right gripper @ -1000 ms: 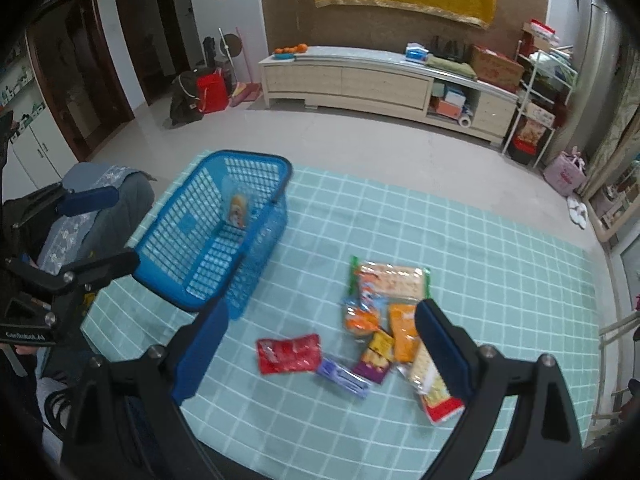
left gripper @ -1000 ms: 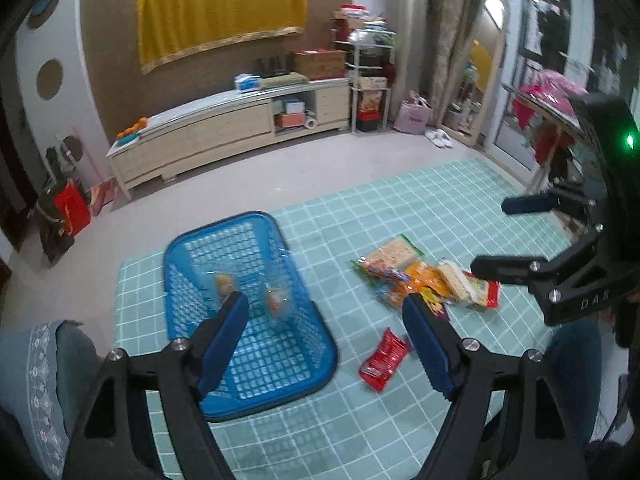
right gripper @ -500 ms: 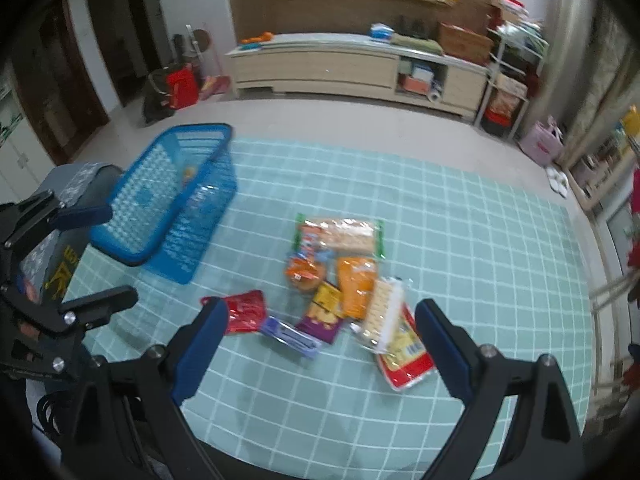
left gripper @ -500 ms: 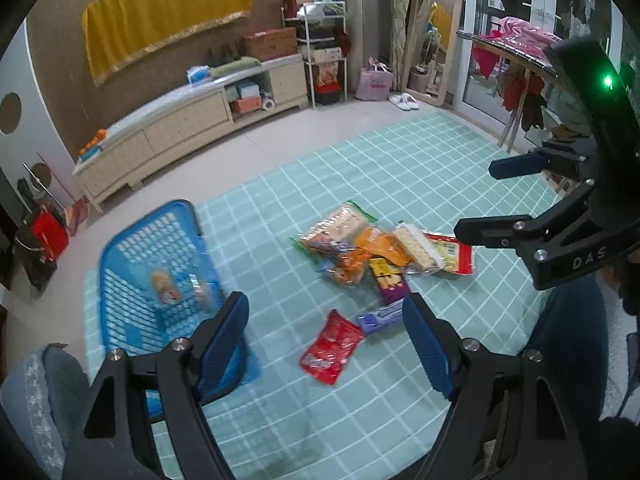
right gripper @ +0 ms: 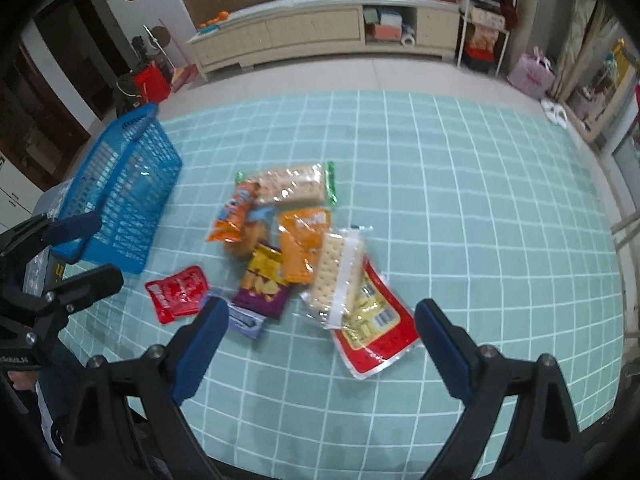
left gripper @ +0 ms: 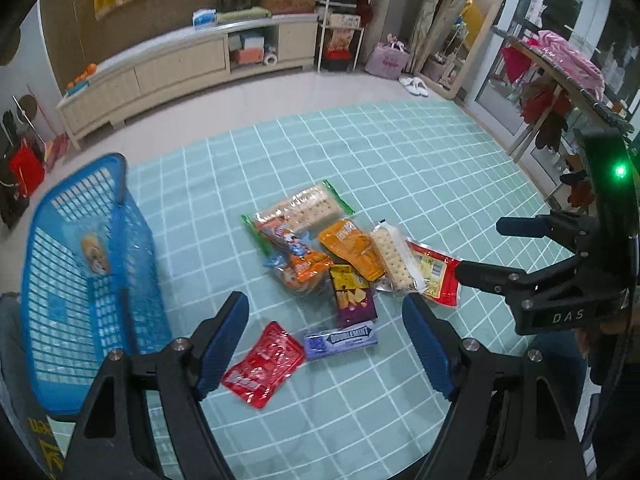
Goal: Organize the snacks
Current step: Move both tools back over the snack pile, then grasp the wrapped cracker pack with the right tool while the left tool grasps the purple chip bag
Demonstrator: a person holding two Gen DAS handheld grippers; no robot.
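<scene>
Several snack packets lie in a heap on the teal checked mat (left gripper: 400, 168): a red pouch (left gripper: 264, 364), a blue gum pack (left gripper: 340, 340), a purple chip bag (left gripper: 352, 296), an orange bag (left gripper: 352, 246), cracker packs (left gripper: 394, 260) and a red-edged packet (right gripper: 376, 320). A blue basket (left gripper: 72, 280) with a packet inside stands at the left. My left gripper (left gripper: 326, 332) hangs open above the red pouch and gum pack, holding nothing. My right gripper (right gripper: 320, 334) is open and empty above the cracker pack (right gripper: 336, 276) and the purple chip bag (right gripper: 262, 280).
A long low cabinet (left gripper: 180, 60) runs along the far wall, with a shelf rack (left gripper: 344, 20) beside it. A red bag (left gripper: 24, 168) stands at the far left and a clothes rack (left gripper: 560, 64) at the right. A person's knee (left gripper: 556, 364) shows near the mat's right side.
Both grippers have swung from the basket side toward the snack heap and dropped lower, so the packets look larger and sit between the fingers. Both stay open and empty.
</scene>
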